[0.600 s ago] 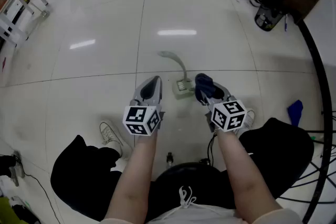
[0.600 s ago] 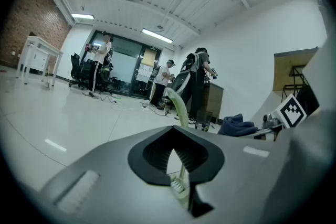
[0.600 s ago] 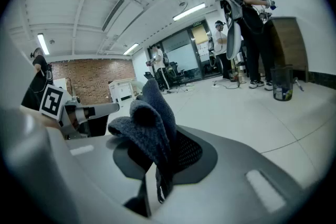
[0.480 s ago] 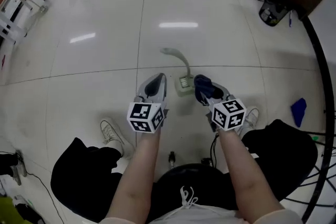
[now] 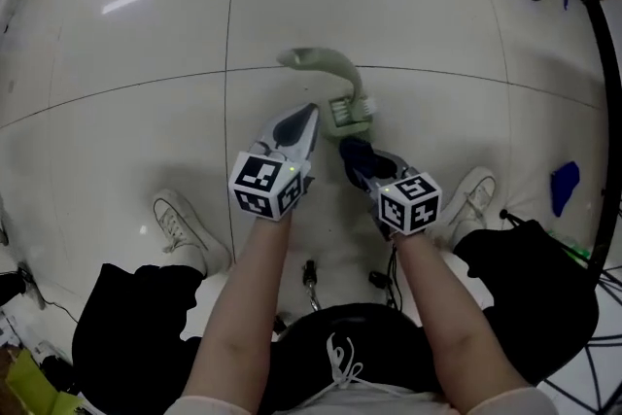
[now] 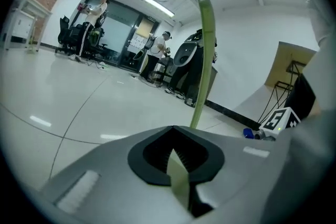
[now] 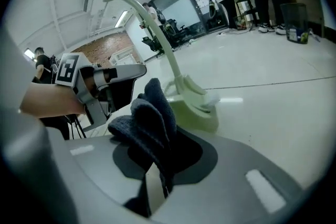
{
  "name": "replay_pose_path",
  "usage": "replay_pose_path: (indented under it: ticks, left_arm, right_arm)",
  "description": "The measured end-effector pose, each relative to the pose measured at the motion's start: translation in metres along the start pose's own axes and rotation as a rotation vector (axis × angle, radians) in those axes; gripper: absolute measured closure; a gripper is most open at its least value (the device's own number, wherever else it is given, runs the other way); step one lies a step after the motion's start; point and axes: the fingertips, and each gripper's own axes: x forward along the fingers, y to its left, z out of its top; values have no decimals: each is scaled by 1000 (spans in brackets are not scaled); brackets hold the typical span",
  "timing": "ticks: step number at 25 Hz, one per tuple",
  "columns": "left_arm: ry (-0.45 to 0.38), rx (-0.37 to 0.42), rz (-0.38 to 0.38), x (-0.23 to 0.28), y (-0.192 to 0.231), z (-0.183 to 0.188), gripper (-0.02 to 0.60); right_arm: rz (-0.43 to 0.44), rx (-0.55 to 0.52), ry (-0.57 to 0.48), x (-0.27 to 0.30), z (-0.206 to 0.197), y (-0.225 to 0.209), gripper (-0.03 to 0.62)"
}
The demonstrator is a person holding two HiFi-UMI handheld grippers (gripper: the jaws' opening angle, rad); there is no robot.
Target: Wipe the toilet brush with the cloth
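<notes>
Gripping fuzzy dark cloth (image 7: 149,118), right tongs (image 7: 155,176) face curved green brush (image 7: 184,89).

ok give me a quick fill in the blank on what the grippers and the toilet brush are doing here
1. The right gripper is shut on a dark blue ____.
2. The toilet brush is pale ____ and stands in its holder on the floor.
3. In the left gripper view, the brush's long ____ rises just beyond the left gripper, whose jaws are together.
Missing words: cloth; green; handle.
</notes>
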Motion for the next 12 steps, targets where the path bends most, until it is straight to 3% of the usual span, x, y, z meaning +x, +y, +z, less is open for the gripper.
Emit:
replay_pose_path:
  ticks: [5,9,12]
  left_arm:
    - [51,-34,-47,18,1,-30,575]
    - [109,7,-128,30,-15,-42,575]
    - [114,8,-125,36,-18,-43,575]
  right_arm:
    - [80,12,50,41,-10,5,530]
    - [128,112,80,64,-9,6,530]
    - [158,163,81,67,-7,0,530]
